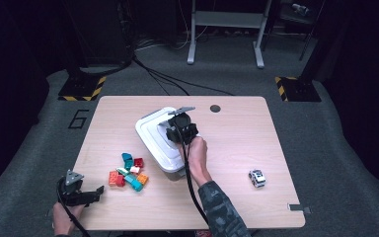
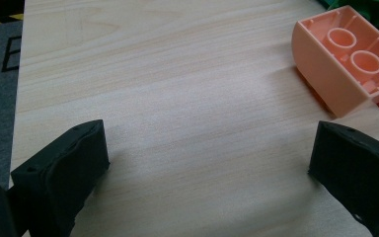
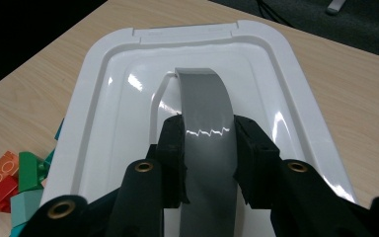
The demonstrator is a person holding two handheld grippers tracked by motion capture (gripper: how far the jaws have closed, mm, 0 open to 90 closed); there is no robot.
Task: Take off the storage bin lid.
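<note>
Our right claw (image 3: 208, 158) is clamped on the grey handle (image 3: 205, 106) of the white bin lid (image 3: 128, 98), which sits shut, so we can't tell what's inside. Left of it lie loose bricks (image 1: 128, 173); toy car (image 1: 257, 178) well off right. Left claw (image 2: 207, 163) rests apart on bare table (image 2: 177, 74), peach brick (image 2: 343, 59) just ahead.
</note>
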